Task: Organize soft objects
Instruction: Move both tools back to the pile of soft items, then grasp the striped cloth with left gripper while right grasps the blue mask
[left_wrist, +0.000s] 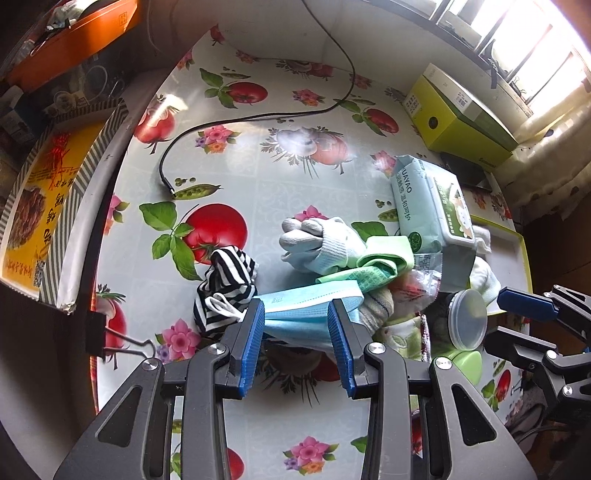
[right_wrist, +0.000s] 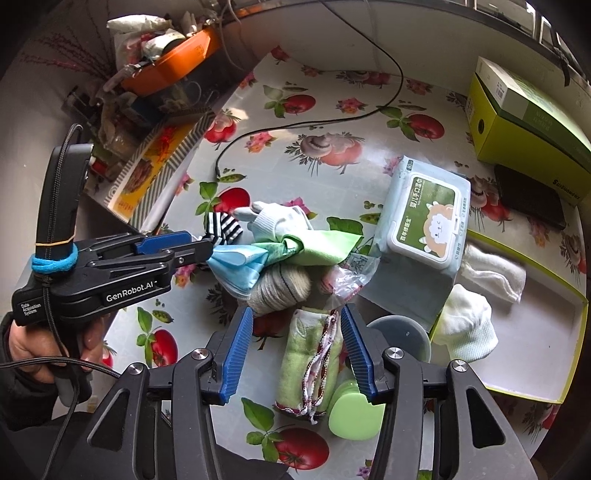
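Two grippers over pile of soft things at frame centre on tablecloth. Left gripper half open, blue mask between pads, seemingly pinched; side view shows mask at its tip. Right gripper half open, straddling rolled green towel, pads not touching it. Striped sock left of mask; white glove above; wipes pack right; yellow-rimmed tray far right, white socks inside.
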